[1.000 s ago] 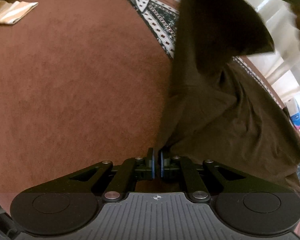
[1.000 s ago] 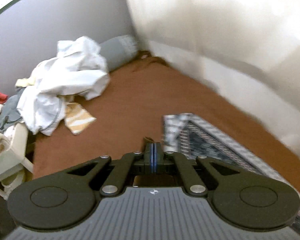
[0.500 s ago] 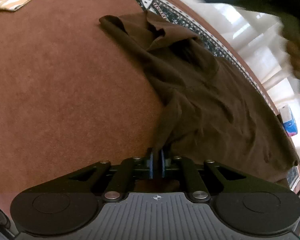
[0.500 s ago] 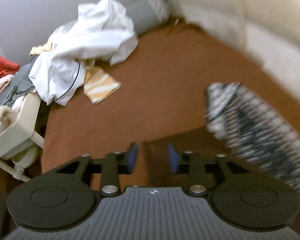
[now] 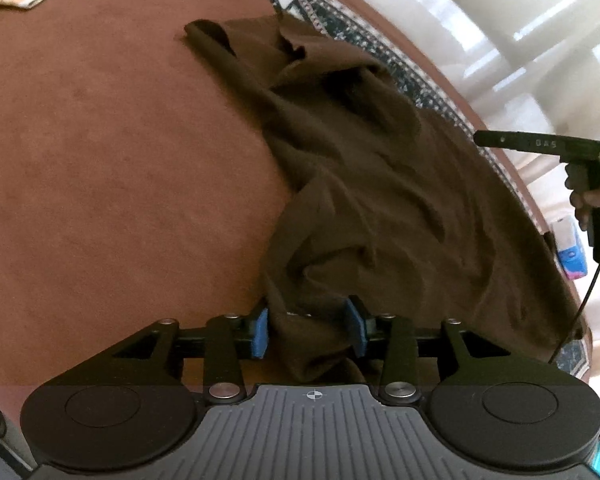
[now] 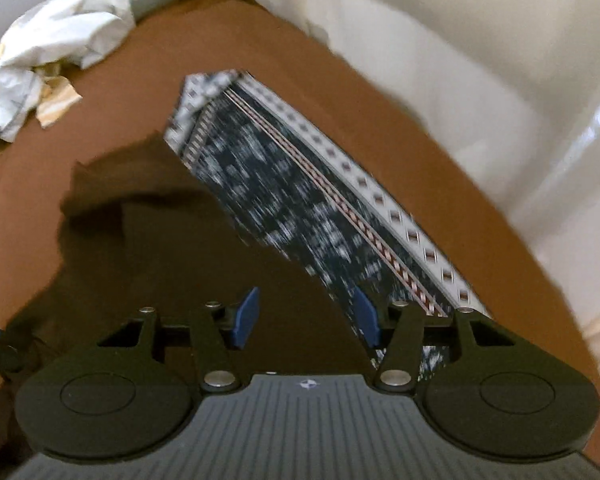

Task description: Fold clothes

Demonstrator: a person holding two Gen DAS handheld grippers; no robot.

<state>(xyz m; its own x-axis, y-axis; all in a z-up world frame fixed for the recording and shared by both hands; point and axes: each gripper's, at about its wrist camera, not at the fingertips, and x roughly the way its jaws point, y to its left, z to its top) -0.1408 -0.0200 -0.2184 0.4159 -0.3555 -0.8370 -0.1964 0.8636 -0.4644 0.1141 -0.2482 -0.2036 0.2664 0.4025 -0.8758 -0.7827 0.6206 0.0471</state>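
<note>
Surface: rust-brown carpeted floor (image 5: 100,160), pale curtains behind.
Left gripper (image 5: 311,330): blue pads spread apart, a bunched edge of the dark brown cotton garment (image 5: 380,184) lying loose between them.
Right gripper (image 6: 306,318): spread wide above the garment, gripping nothing.
Garment: crumpled on the floor, partly overlapping a navy-and-white patterned rug (image 6: 300,208).
Far corner: white crumpled laundry pile (image 6: 56,36).

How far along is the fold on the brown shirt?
Barely begun. Done: the brown shirt lies spread but wrinkled on the brown bedcover, partly over a patterned cloth. In hand: nothing; the left gripper and right gripper both have open jaws. Left: every fold, then the white pile.
</note>
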